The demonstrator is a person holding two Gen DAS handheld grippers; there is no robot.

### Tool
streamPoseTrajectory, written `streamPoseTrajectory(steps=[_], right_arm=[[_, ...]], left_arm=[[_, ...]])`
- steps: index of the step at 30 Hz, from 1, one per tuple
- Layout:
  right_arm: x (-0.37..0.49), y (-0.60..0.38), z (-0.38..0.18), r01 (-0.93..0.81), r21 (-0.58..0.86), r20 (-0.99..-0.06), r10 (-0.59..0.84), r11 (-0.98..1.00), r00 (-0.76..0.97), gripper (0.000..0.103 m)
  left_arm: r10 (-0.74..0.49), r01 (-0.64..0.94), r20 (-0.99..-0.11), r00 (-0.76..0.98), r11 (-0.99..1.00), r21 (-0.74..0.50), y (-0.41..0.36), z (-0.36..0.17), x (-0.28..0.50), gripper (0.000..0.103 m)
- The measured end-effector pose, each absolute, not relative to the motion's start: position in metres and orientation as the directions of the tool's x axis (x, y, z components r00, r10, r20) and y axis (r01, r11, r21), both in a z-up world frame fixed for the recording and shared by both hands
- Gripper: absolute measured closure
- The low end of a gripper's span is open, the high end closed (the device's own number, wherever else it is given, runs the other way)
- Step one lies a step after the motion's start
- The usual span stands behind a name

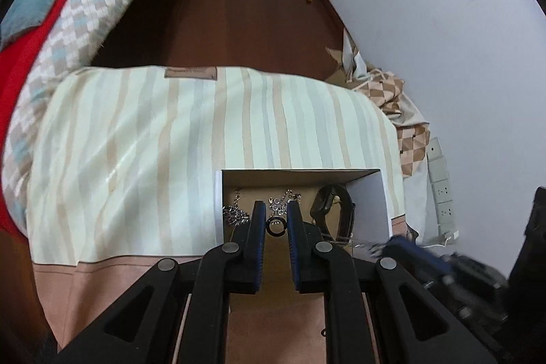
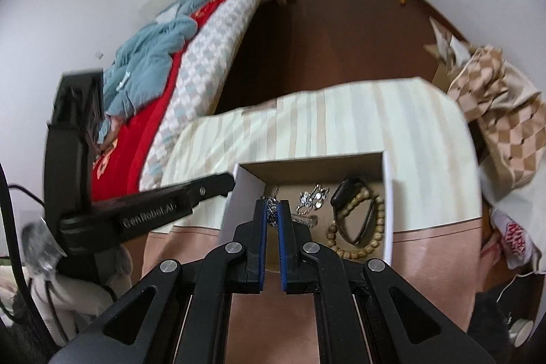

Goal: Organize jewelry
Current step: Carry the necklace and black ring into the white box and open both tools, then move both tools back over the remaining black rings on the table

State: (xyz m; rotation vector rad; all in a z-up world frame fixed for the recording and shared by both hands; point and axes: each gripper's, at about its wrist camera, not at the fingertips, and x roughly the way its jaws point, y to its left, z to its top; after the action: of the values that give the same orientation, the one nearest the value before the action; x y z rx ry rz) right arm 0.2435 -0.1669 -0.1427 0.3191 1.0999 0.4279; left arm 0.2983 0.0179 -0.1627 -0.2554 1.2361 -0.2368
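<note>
A small dark ring (image 1: 275, 226) is pinched between the blue-padded fingertips of the left gripper (image 1: 276, 220), which hangs above the open white cardboard box (image 1: 384, 203). Just beyond those tips, on the box floor, lie silver chain jewelry (image 1: 235, 214) and a sparkling silver brooch (image 1: 278, 204); to the right of the tips lies a black wristband watch (image 1: 336, 207). The right gripper (image 2: 272, 210) has its jaws nearly together on a silver chain with blue beads (image 2: 272, 208), over the box's near left corner. Right of its tips a tan wooden bead bracelet (image 2: 358, 237) encircles the watch. The box rests on a pale striped cloth (image 1: 136, 159), with a red and checkered bed quilt (image 1: 51, 57) far left
</note>
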Motion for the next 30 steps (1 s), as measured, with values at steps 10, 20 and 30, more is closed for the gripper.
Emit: streamPoseTrajectory(steps=[10,20,30], right_arm=[[0.258,-0.169,-0.186,-0.115,0.483,-0.837,0.496,0.868,0.232,0.054],[0.229,-0.184,-0.159,-0.121,0.187,-0.904,0.219,0.975,0.366,0.009],[0.203,-0.187,-0.143,-0.066,-0.003,-0.903,0.026,0.998,0.43,0.0]], left_arm=[[-0.27,0.005,-0.902,0.337,0.958,-0.286,0.022,-0.158,0.312,0.025],[-0.035,-0.032,-0.886,0.462,0.998,-0.056,0.033,-0.147,0.264,0.001],[0.055,-0.072,-0.857,0.513,0.997,0.021,0.038,-0.134,0.218,0.001]])
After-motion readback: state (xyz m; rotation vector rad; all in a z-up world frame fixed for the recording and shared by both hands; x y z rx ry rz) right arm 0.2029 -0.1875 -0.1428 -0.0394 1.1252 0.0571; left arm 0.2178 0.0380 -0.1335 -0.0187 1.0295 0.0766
